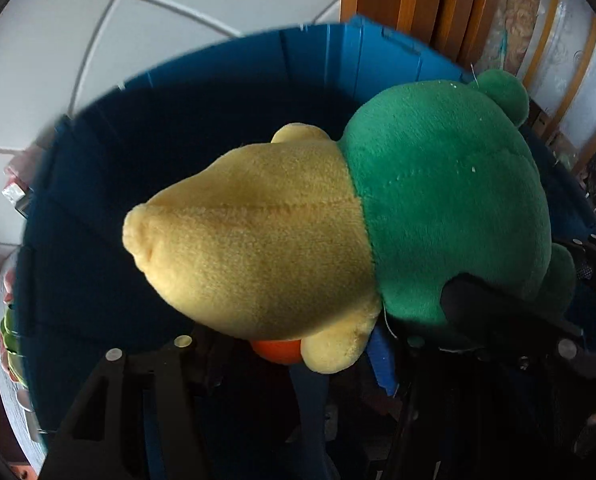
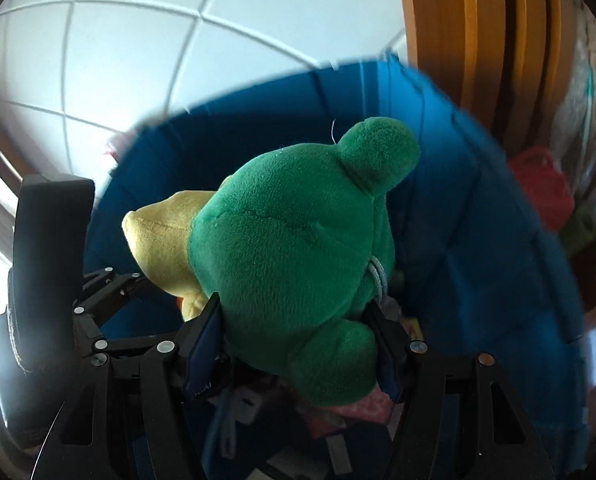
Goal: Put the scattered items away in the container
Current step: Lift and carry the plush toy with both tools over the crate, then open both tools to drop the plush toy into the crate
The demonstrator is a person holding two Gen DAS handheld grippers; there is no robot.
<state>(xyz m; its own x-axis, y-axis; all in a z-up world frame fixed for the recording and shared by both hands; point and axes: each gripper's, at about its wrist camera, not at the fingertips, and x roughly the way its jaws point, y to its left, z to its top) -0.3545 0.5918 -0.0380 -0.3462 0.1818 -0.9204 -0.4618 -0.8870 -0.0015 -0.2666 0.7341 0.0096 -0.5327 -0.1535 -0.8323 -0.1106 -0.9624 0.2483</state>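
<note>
Fingers of our right gripper [image 2: 298, 344] press on both flanks of the green end of a plush toy [image 2: 289, 248], its blue-padded fingers [image 2: 203, 344] sunk into the fabric on either side, so this hand plainly holds it. Our left gripper [image 1: 281, 344] sits under the toy's yellow end [image 1: 257, 240]. Its near finger [image 1: 149, 376] shows as a black frame below the plush, and the yellow fabric rests just above and between the two black frames. Whether those pads squeeze the toy or merely cradle it we cannot tell. A small orange part [image 1: 275, 350] of the toy peeks out right at the left fingers.

Beyond both sets of fingers, the toy hangs over the mouth of a blue container [image 1: 330, 60], whose ribbed wall curves round past the fingertips. From the right wrist we see the toy's round green knob [image 2: 378, 152] pointing away from the fingers toward the container's far wall. Down between the right fingers, under the toy, a jumble of other items [image 2: 338, 420] already lies inside the container, too dim to name.

Outward from there, a white tiled floor [image 2: 137, 60] spreads beyond the container. To the right of our fingers stands wooden panelling [image 2: 478, 40], and past it a blurred red object [image 2: 542, 184]. To the left of the left fingers, beside the container's rim, a few small packets [image 1: 15, 196] sit.
</note>
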